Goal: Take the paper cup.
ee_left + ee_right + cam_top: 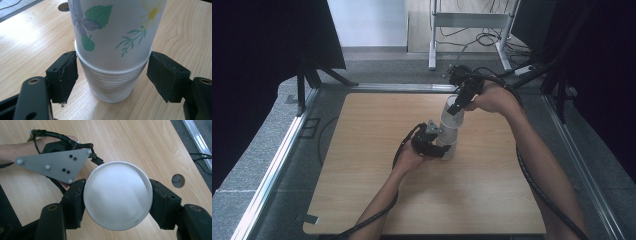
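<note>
Two grippers meet at a stack of paper cups (448, 131) near the middle of the wooden table (362, 175) in the high view. Left gripper (438, 150) low at the stack's base; right gripper (457, 106) at the top cup.

Left gripper view: left gripper (111, 75) jaws spread either side of the nested white cups (110, 86); left pad touching the rim, right pad just clear. Not clamped. Flower-printed cup (112, 30) seated in the stack.

Right gripper view: right gripper (117, 202) jaws pressed on both sides of the upside-down top cup (118, 195), gripping it. Left gripper's grey plate (55, 163) beside it; table hole (178, 180) nearby.
</note>
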Demonstrator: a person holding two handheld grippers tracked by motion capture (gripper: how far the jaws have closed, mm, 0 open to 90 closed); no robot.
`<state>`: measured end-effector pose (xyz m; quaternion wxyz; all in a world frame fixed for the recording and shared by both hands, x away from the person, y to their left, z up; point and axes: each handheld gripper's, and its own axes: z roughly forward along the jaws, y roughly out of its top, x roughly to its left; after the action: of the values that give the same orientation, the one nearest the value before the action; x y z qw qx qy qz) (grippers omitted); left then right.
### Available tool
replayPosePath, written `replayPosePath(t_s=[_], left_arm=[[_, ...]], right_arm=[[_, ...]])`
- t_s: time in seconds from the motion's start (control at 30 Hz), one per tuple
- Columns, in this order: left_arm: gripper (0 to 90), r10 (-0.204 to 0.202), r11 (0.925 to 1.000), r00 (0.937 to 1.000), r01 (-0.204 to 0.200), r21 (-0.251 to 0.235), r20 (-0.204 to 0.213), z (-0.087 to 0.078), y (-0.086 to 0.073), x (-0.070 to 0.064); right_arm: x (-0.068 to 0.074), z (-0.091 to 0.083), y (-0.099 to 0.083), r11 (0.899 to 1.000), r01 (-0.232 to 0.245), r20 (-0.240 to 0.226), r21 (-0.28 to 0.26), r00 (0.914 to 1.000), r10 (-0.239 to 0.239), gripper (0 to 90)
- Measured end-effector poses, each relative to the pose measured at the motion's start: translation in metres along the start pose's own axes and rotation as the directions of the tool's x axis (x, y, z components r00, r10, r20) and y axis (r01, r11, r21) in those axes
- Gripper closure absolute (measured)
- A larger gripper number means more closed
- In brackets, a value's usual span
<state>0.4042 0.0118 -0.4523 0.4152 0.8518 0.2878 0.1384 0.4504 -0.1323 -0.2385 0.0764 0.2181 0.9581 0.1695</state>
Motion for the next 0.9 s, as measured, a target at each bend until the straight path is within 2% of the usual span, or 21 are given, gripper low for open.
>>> replayPosePath(t_s=[0.4, 0.67, 0.9], left_arm=[[14.6, 0.016, 0.9999, 0.9998, -0.016, -0.003, 0.014, -0.005, 0.002, 0.000], [13.0, 0.016, 0.9998, 0.9989, -0.016, -0.012, 0.043, -0.017, 0.001, 0.002], [10.9, 0.025, 0.9997, 0.9983, -0.025, -0.004, 0.052, -0.027, -0.002, 0.003]], right_arm=[[0.005, -0.015, -0.013, 1.000, 0.010, 0.007, -0.021, 0.9999, -0.010, 35.8], [0.007, -0.019, -0.023, 0.999, 0.020, 0.009, -0.039, 0.9998, -0.019, 35.8], [0.008, -0.020, -0.034, 0.999, 0.016, 0.008, -0.047, 0.9998, -0.016, 35.7]])
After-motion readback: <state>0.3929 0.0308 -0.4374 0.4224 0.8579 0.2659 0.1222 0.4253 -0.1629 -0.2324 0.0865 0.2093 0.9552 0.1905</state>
